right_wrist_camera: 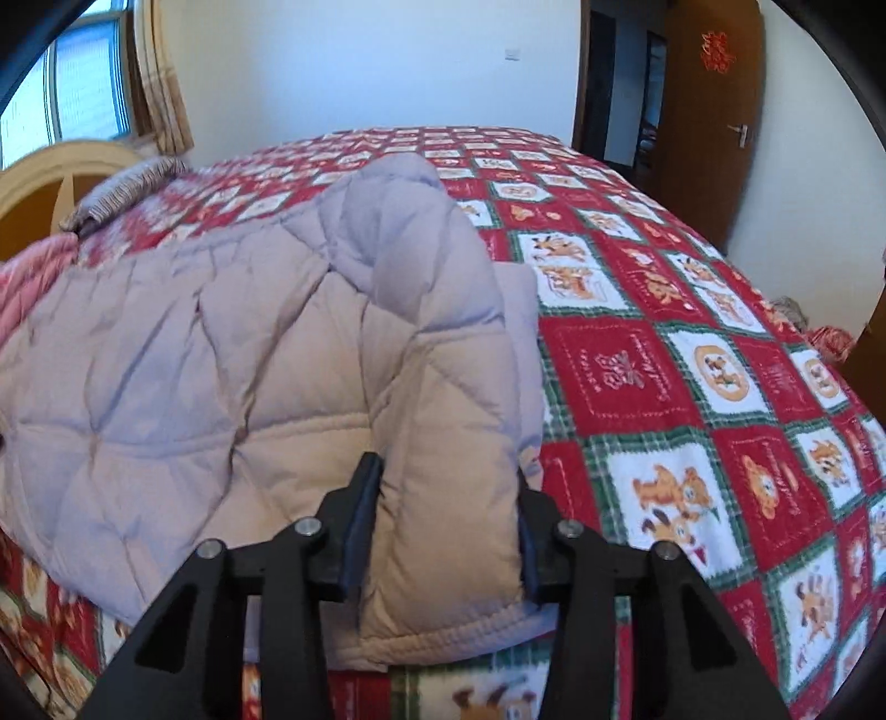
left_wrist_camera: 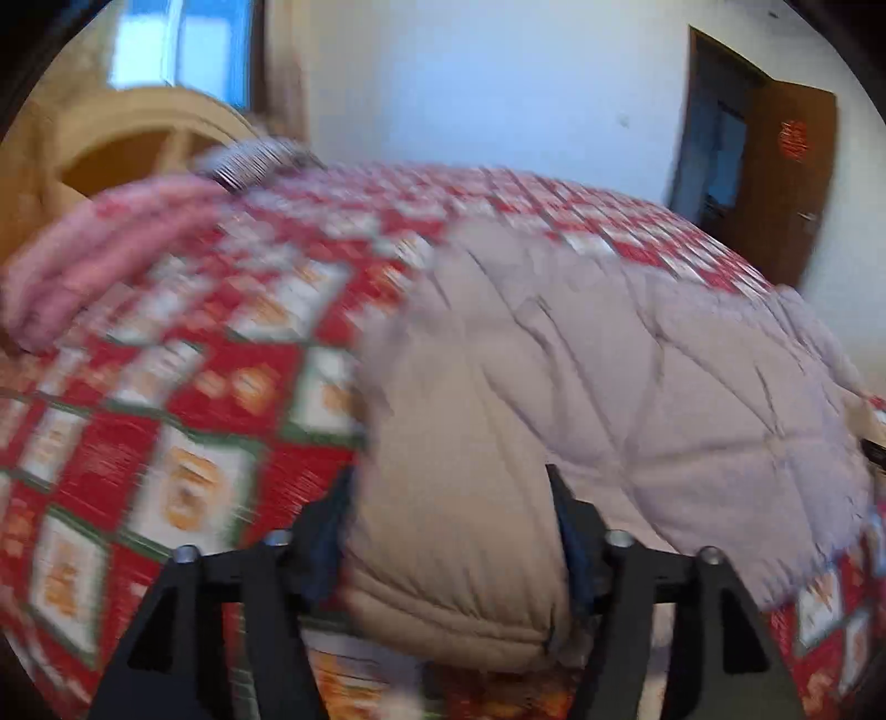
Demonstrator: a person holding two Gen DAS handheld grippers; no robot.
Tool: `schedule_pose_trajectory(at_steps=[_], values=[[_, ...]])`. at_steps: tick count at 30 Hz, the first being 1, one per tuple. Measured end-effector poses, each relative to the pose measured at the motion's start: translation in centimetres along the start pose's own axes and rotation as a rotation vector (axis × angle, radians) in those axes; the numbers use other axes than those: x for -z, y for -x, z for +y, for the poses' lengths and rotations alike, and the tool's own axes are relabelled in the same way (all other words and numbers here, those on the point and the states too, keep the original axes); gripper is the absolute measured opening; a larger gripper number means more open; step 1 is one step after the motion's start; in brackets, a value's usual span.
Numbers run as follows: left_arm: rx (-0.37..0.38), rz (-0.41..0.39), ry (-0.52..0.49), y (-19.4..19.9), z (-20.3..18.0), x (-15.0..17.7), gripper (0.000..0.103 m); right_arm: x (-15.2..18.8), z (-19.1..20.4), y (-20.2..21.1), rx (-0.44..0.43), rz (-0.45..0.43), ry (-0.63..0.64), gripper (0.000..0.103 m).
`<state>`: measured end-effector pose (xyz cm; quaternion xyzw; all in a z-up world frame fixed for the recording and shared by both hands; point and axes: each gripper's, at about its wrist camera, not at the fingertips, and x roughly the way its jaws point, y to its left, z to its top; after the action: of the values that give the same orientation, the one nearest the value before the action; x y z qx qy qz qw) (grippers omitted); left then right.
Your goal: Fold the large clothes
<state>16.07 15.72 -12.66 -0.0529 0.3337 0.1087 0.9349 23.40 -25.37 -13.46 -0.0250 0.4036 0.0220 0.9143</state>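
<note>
Right wrist view: red patchwork bedspread [right_wrist_camera: 692, 387] under quilted coat [right_wrist_camera: 249, 360].

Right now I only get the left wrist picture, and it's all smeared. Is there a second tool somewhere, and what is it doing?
Observer: Yes. The right gripper has the other sleeve of the jacket filling the gap between its jaws.
Visitor: What's printed on the bed cover? It's just a blur to me.
Observer: It's sharp here. The bedspread has red squares and white squares with orange cartoon animals.
Visitor: Anything on that bare wall?
Observer: A small white switch plate, high on the far wall near the doorway.
</note>
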Motion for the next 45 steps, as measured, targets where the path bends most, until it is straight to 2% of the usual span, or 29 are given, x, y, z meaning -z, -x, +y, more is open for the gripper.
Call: schedule_pose_trajectory(at_steps=[1,3,4,6,8,11,14,18,21,23,27,29,33,36,38,39,40,41,43,44,45], values=[[-0.022,-0.046,0.001,0.6,0.0,-0.6,0.070,-0.2,-0.1,0.6,0.037,-0.012,-0.015,0.064],[-0.050,-0.110,0.026,1.4,0.0,-1.9,0.083,-0.9,-0.7,2.7,0.102,-0.085,-0.064,0.081],[-0.060,-0.126,0.041,1.3,0.1,-2.5,0.093,-1.5,-0.7,3.8,0.117,-0.133,-0.085,0.084],[-0.075,-0.099,0.085,-0.1,0.7,-3.3,0.093,-3.5,0.3,5.7,0.085,-0.210,-0.103,0.085],[-0.087,-0.019,0.152,-1.8,1.5,-3.1,0.093,-5.7,2.6,5.8,0.008,-0.224,-0.068,0.085],[-0.042,0.054,0.260,-3.0,2.8,-1.3,0.093,-8.7,8.0,4.0,-0.082,-0.233,0.040,0.085],[-0.002,0.100,0.328,-3.5,3.1,0.9,0.093,-11.1,13.0,0.1,-0.105,-0.178,0.136,0.085],[0.021,0.117,0.362,-3.8,2.5,1.9,0.093,-12.1,17.8,-5.7,-0.028,-0.088,0.224,0.083],[0.060,0.146,0.398,-4.9,2.5,2.2,0.093,-11.3,19.2,-10.9,0.032,0.058,0.261,0.082],[0.062,0.136,0.402,-5.2,2.1,2.3,0.094,-10.4,19.5,-12.5,0.035,0.061,0.278,0.085],[0.080,0.137,0.414,-5.0,1.3,2.3,0.094,-10.3,18.9,-12.9,0.018,0.071,0.266,0.087],[0.086,0.128,0.447,-4.0,1.5,2.5,0.094,-10.3,18.4,-11.6,0.004,0.053,0.255,0.085],[0.083,0.117,0.558,-2.6,2.2,4.5,0.094,-7.6,17.8,-5.2,-0.025,-0.043,0.255,0.087],[0.085,0.089,0.525,-3.3,1.3,4.0,0.094,-4.1,18.1,-2.5,-0.014,-0.060,0.304,0.090],[0.109,0.076,0.518,-4.0,0.9,3.5,0.093,-2.3,18.4,-3.0,-0.006,-0.025,0.322,0.090],[0.130,0.073,0.528,-4.3,0.8,3.3,0.092,-1.7,18.4,-3.6,-0.012,-0.019,0.315,0.090],[0.148,0.059,0.532,-4.5,0.6,3.1,0.086,-1.5,18.4,-4.1,-0.017,-0.019,0.307,0.091],[0.155,0.045,0.529,-4.5,0.5,2.9,0.067,-1.4,18.5,-4.5,-0.017,-0.018,0.307,0.092],[0.225,0.046,0.538,-4.7,0.9,2.8,0.043,-1.6,18.7,-4.9,-0.013,-0.008,0.301,0.092],[0.246,0.031,0.537,-4.2,1.2,2.7,0.036,-1.6,18.8,-5.0,-0.008,-0.003,0.297,0.092],[0.258,0.024,0.530,-3.8,1.3,2.5,0.033,-1.6,19.1,-4.9,0.005,-0.003,0.303,0.092]])
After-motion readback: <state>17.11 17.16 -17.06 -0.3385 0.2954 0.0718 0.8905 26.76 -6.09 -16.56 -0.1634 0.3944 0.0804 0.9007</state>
